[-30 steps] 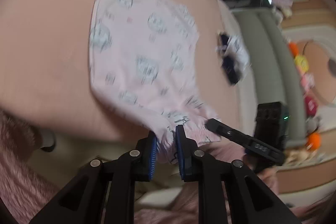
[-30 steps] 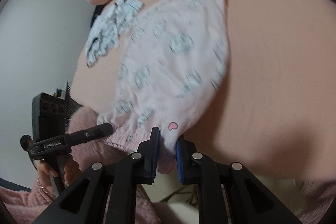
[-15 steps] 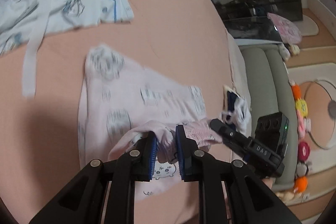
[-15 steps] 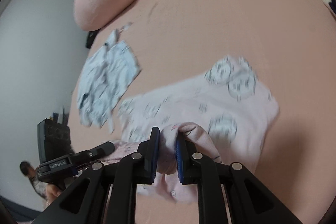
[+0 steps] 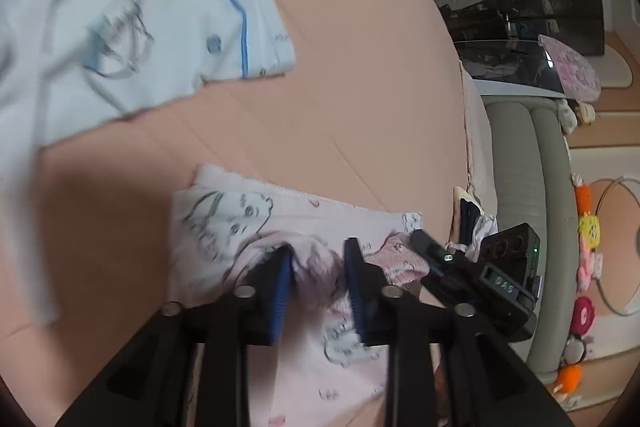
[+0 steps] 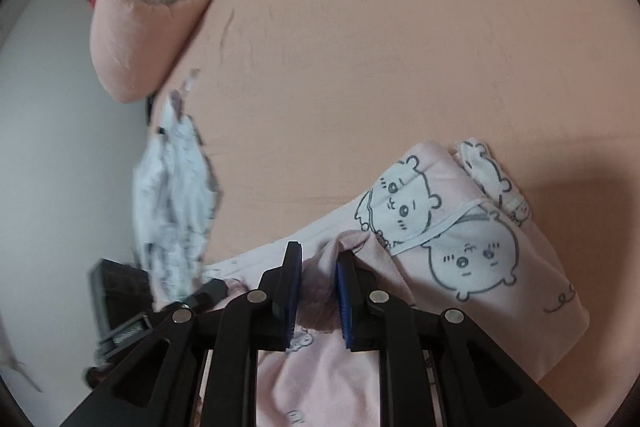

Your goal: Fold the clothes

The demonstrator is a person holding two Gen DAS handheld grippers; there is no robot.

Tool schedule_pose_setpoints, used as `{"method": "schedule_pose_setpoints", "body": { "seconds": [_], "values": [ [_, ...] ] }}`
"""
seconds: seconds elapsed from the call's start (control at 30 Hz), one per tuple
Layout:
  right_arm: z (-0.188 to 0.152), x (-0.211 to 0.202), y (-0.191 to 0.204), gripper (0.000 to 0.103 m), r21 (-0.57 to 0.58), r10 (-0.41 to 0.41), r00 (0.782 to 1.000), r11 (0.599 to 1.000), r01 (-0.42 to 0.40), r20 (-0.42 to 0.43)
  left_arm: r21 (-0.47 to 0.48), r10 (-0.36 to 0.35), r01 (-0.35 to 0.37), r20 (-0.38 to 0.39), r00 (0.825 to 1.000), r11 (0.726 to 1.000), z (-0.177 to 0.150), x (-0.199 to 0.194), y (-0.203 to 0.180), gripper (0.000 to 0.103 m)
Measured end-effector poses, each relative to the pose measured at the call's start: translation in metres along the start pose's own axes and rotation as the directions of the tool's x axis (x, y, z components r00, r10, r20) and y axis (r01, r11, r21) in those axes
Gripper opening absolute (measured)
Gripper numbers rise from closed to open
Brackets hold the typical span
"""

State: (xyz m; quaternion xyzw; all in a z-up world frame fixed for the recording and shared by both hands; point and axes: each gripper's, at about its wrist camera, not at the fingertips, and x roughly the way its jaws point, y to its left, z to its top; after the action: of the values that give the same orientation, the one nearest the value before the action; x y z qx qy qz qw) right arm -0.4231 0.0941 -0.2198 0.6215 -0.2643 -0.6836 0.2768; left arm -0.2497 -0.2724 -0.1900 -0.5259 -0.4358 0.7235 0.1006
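I am at the letting-go step of a fold: the pink garment [image 5: 256,227] lies doubled over on the peach bedsheet [image 5: 360,87], and both of my grippers are over its folded edge.

Taking the pink garment as the landmark and going left to right: up and to the left of it in the left wrist view lies a pale blue garment [image 5: 140,7] with a blue stripe, thin and flat, apart from the pink one. My left gripper [image 5: 318,267] sits on the garment's near fold; its jaws are opening, with a soft bunch of pink cloth between them, and the blue pads look to have let go of it. Just right of that fold is my right gripper [image 6: 316,279], its jaws also opening; a raised peak of cloth stands between them, and I judge it barely touched by the right pad, if at all. Beyond the garment's right end, at the bed's edge, lies a small dark blue and white piece of clothing [image 5: 470,223].

The pink cloth is a soft knit printed with round cartoon faces, limp and easily rumpled; it has a stitched hem along the far edge. The sheet is smooth and faintly creased.

Next, I judge, both jaws must clear the cloth without dragging the fold open, then I take the garment's ends for the next fold.
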Motion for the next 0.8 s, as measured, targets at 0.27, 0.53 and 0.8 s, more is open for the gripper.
{"method": "schedule_pose_setpoints", "body": {
  "seconds": [0.27, 0.53, 0.8],
  "values": [
    [-0.031, -0.061, 0.059, 0.051, -0.331, -0.173, 0.966, 0.915, 0.229, 0.19, 0.418, 0.181, -0.233, 0.16, 0.97, 0.878, -0.046, -0.026, -0.052, 0.01],
    [-0.051, 0.026, 0.084, 0.038, -0.587, -0.496, 0.841, 0.623, 0.517, 0.214, 0.5, 0.308, -0.334, 0.136, 0.942, 0.8, -0.037, 0.028, -0.073, 0.009],
    [-0.035, -0.012, 0.086, 0.038, -0.384, -0.357, 0.883, 0.802, 0.456, 0.304, 0.574, 0.278, -0.342, 0.199, 0.94, 0.745, -0.055, 0.018, -0.103, 0.01]
  ]
}}
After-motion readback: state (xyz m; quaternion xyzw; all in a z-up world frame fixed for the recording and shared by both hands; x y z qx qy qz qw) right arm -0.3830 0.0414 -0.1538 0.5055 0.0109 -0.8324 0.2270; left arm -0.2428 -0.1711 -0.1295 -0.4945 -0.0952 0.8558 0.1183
